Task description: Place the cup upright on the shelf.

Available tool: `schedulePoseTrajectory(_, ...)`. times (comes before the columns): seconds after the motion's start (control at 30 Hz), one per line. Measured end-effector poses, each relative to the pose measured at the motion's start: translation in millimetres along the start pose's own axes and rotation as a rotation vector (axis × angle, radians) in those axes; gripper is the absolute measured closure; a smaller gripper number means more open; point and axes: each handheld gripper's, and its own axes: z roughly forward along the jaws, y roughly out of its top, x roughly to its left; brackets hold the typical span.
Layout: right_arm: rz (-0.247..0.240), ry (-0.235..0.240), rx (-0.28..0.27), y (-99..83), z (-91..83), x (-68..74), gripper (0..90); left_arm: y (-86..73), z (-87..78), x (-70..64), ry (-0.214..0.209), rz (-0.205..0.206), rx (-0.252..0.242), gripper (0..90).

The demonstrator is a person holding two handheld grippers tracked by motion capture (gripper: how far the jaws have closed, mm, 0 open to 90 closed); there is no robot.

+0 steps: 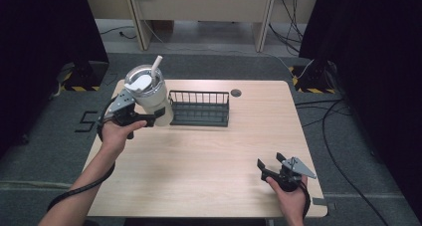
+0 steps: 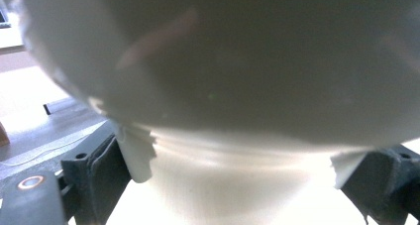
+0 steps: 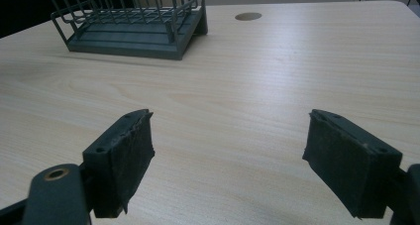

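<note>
A white tumbler (image 1: 152, 97) with a clear lid and a white straw is held tilted above the table's back left, next to the left end of a black wire rack (image 1: 200, 108). My left gripper (image 1: 149, 118) is shut on the tumbler's lower body. In the left gripper view the tumbler (image 2: 237, 86) looms very close, with a black pad at each bottom corner. My right gripper (image 1: 271, 162) rests near the front right of the table, open, with nothing between its fingers. In the right gripper view that gripper (image 3: 228, 160) faces the rack (image 3: 133, 22) across bare wood.
The light wooden table (image 1: 209, 166) has a round cable hole (image 1: 236, 92) behind the rack. Cables run over the grey floor on the right (image 1: 338, 136). Black curtains hang at both sides, and a wooden bench stands at the back.
</note>
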Motion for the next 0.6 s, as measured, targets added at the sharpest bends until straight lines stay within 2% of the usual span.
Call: schedulePoseTrajectory(0.6,0.001,0.003,0.001,-0.1,-0.5,0.0,19.2,11.9,23.9,-3.7,-0.024,0.000,-0.003,10.0)
